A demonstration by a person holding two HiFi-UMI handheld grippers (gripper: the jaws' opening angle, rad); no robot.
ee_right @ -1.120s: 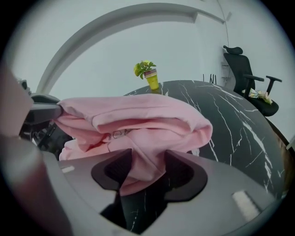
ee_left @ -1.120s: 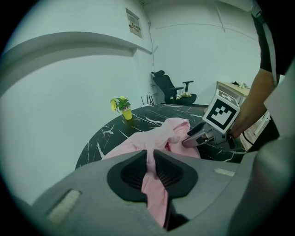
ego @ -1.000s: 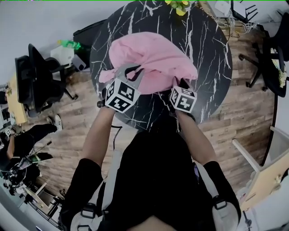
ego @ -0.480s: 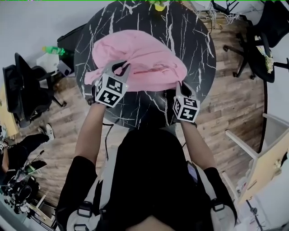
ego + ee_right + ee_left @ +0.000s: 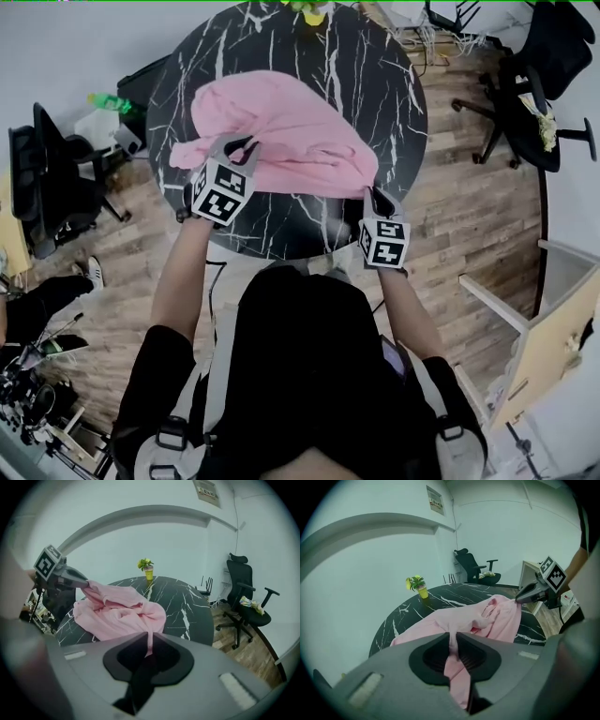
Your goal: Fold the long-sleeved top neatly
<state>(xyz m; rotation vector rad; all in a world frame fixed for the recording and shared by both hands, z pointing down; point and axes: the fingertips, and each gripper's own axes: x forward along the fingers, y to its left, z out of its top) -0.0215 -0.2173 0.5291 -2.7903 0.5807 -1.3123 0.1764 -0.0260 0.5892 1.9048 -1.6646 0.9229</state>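
Observation:
A pink long-sleeved top (image 5: pixel 281 131) lies bunched on the round black marble table (image 5: pixel 384 84). My left gripper (image 5: pixel 242 150) is at the top's near left edge, shut on a fold of pink cloth that runs between its jaws (image 5: pixel 453 641). At the near right corner my right gripper (image 5: pixel 375 199) has just been closing; a thin strip of the cloth is pinched in its jaws (image 5: pixel 150 641). The cloth (image 5: pixel 117 613) stretches between the two grippers. Each gripper view also shows the other gripper, the right gripper (image 5: pixel 520 598) and the left gripper (image 5: pixel 84 583), holding the pink top (image 5: pixel 487 620).
A yellow pot with a plant (image 5: pixel 307 11) stands at the table's far edge. A black office chair (image 5: pixel 525 84) is on the wooden floor at right, another chair (image 5: pixel 56 178) and a green bottle (image 5: pixel 108 101) at left. Pale wooden furniture (image 5: pixel 553 328) stands near right.
My right gripper has drawn away to the right and toward me with the cloth's corner. The left has shifted a little left. The top's near edge is now pulled wider.

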